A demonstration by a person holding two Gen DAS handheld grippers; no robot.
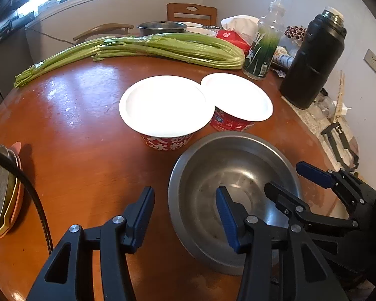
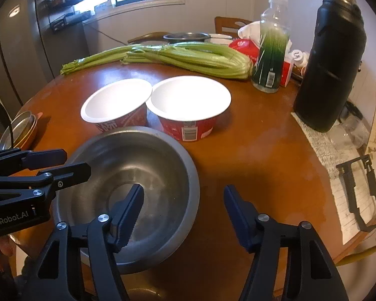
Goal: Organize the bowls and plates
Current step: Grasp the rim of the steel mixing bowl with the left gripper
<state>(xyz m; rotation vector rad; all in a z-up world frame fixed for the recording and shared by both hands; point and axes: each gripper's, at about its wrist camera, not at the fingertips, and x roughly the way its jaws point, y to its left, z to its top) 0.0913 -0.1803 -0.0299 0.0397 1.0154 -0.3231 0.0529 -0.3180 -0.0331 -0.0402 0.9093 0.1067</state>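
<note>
Two hand-held grippers straddle opposite sides of one steel bowl (image 1: 234,200) near the front edge of the round brown counter (image 1: 87,155).

Far left on the counter: small stack of plates (image 1: 1,195), a metal one on top, pink and yellow edges beneath; a black cable crosses in front of it.

Left hand-held gripper (image 1: 185,215): jaws partly apart, one finger outside the bowl's left wall over the counter, the other inside the bowl. The rim sits between them; pads do not appear to press on it, though the view is too foreshortened to be sure.

Steel bowl: upright, empty, dull grey inside.

Right hand-held gripper (image 2: 184,213): jaws apart, likewise one finger inside the bowl, the other outside its right wall above the counter. Rim between them, with a clear gap to the outer pad.

Behind the bowl: two red paper bowls (image 1: 164,109) (image 1: 238,100), white inside, upright, side by side, rims touching or nearly so. The nearer one stands just beyond the steel bowl's far rim.

Further back: long bundle of celery (image 1: 148,50) lying across the counter. Right of it a clear bottle (image 1: 264,47) with a green label, then a tall black flask (image 1: 310,62) at the right edge. At the very back, another metal bowl (image 1: 160,27).
</note>
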